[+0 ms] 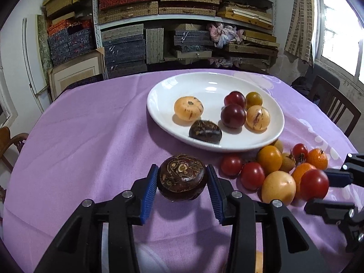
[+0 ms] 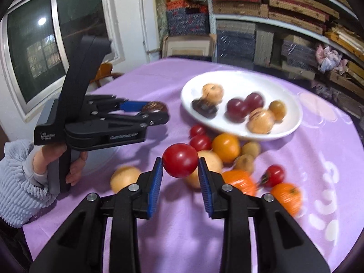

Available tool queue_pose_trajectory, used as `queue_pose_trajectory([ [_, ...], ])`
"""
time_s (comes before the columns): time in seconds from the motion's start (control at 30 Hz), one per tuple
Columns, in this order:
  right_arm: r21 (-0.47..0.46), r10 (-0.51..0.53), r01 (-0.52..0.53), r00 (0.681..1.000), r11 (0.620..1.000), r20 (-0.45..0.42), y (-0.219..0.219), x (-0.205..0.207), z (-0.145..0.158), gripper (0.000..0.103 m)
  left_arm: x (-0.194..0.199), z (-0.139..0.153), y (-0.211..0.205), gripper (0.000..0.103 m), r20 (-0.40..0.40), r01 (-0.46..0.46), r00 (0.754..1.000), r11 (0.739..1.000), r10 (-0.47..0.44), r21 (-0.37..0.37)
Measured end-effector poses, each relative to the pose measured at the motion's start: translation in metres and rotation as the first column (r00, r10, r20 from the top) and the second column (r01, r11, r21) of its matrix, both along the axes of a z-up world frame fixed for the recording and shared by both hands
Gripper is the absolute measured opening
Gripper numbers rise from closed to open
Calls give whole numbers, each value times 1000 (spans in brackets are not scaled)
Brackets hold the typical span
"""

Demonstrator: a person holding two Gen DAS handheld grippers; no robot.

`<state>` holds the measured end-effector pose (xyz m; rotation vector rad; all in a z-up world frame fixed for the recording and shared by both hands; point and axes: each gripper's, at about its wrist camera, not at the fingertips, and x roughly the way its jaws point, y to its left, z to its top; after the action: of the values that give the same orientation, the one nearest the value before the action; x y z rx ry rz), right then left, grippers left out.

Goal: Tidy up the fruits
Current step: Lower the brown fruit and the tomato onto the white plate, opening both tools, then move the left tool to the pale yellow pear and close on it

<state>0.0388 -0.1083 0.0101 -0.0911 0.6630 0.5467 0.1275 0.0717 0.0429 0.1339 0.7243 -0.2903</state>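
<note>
My left gripper (image 1: pixel 182 168) is shut on a dark brown, flat-round fruit (image 1: pixel 182 179) and holds it just above the purple cloth (image 1: pixel 91 136); it shows again in the right wrist view as the left gripper (image 2: pixel 159 110). The red tomato (image 2: pixel 180 160) sits between the blue pads of my right gripper (image 2: pixel 180 162), which is shut on it over the loose pile. The white plate (image 1: pixel 204 86) holds two pale orange fruits, two dark red ones, a yellowish one and another dark brown one (image 1: pixel 205 134). Red, orange and yellow fruits (image 1: pixel 269 159) lie on the cloth below the plate.
A person's hand (image 2: pixel 75 170) in a light blue sleeve grips the left tool's handle. A lone yellow fruit (image 2: pixel 125 178) lies left of my right gripper. Wooden chairs (image 1: pixel 336 107) stand at the table's edges; box-filled shelves (image 1: pixel 182 22) are behind.
</note>
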Motion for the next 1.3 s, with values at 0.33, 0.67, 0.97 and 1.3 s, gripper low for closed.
queue_pose_trajectory([
  [0.33,-70,-207,207,978,976,4,-38,106,31,31,71,33,-46,43,-8,19,1000,1000,-19,-17],
  [0.67,-82,-226,226,974,971,3,-33,156,17,67,127,24,-61,71,-68,-9,998,999,7,-36],
  [0.97,56,-294,290,951,955,99,-87,74,36,98,66,43,-8,96,-16,-73,997,988,72,-138],
  [1.3,268,-487,479,872,836,-41,-177,15,-2,99,-70,-1,1,97,-15,20,1000,999,-19,33],
])
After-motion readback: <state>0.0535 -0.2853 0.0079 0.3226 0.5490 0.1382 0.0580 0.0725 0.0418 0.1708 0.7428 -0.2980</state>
